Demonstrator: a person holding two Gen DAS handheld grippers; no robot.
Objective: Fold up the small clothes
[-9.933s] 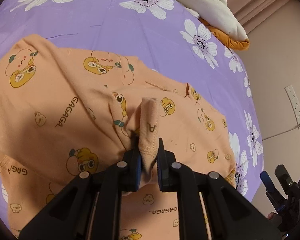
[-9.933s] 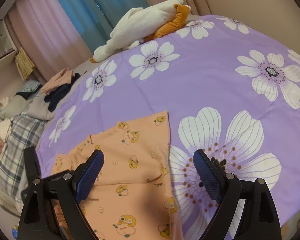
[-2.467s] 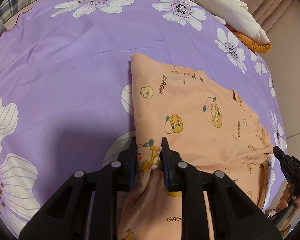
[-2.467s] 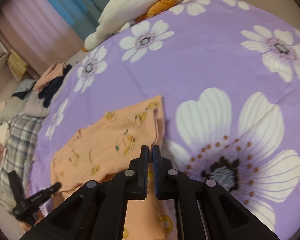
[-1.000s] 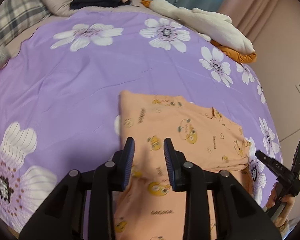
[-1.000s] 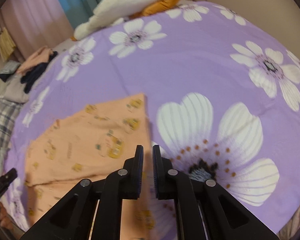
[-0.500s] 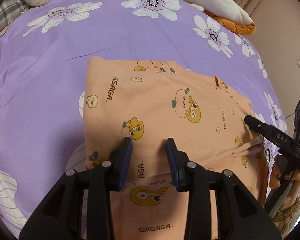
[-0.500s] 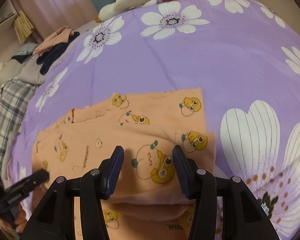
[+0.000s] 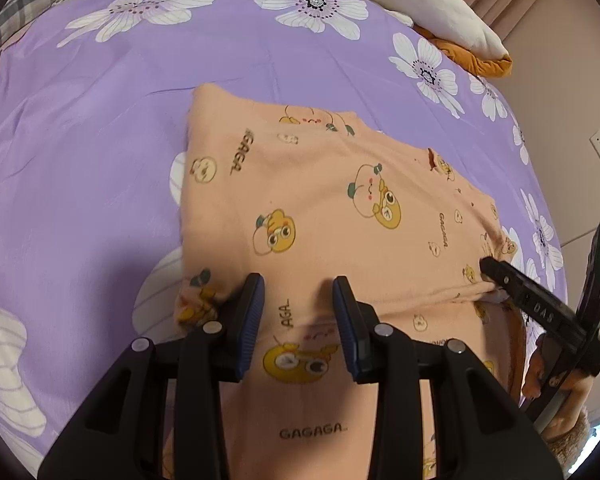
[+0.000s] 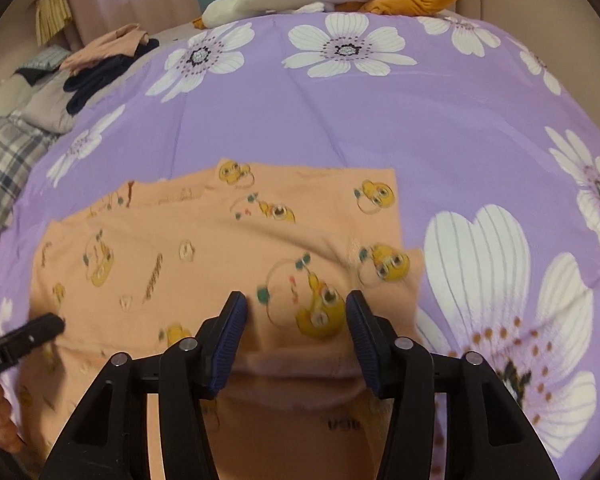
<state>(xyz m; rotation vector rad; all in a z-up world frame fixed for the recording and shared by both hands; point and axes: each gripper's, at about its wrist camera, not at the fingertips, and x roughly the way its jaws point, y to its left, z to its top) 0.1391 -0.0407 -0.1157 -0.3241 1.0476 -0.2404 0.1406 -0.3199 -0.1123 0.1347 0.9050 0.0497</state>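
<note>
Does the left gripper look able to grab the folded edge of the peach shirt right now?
Probably yes: the left gripper is open right over the peach shirt fold, with nothing between its fingers and the cloth.

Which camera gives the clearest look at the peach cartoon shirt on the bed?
The left wrist view: the peach shirt is sharp there, its GAGAGA print readable. The right wrist view shows it blurrier, prints smeared.

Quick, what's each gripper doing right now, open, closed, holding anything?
Left gripper: open, holding nothing, over the garment.
Right gripper: open, holding nothing, over the same garment.
</note>
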